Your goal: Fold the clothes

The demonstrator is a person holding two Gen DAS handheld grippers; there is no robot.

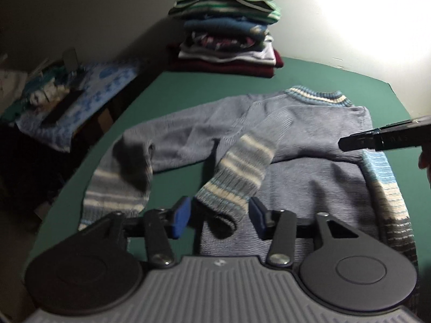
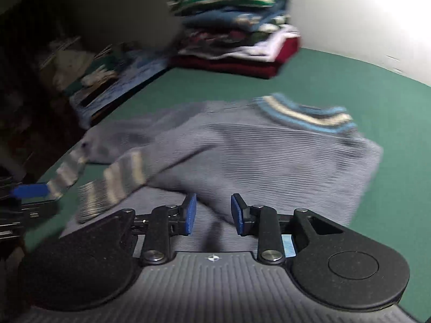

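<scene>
Green table [image 1: 175,86], flat top, pushed up against a pale wall [image 1: 80,13]. Bright glare top right, room dark on the left. Right wrist view is motion-blurred.

Sweater [image 1: 309,134], blue-grey knit, lies flat mid-table, collar [image 1: 317,97] with blue and cream bands toward the wall. One sleeve runs out left, striped cuff [image 1: 115,188] near the table edge. The other sleeve is folded across the body, its striped cuff [image 1: 234,183] pointing at the left gripper. Striped hem band [image 1: 382,183] runs along the right side.

Left gripper [image 1: 219,214]: jaws apart, blue pads either side of the folded cuff's end, not closed on it. Can't tell if either pad touches the knit.

Right gripper [image 2: 212,214]: jaws apart, low over the sweater body, nothing between them. In the left wrist view it comes in from the right edge over the sweater's right side.

Stack [image 1: 226,29] of folded clothes at the back by the wall: green-striped on top, blues and white in the middle, dark red at the bottom. Well apart from the sweater.

Off the table's left edge: clutter pile [image 1: 67,102], blue-patterned cloth with something dark on it. Too dim to make out more.
</scene>
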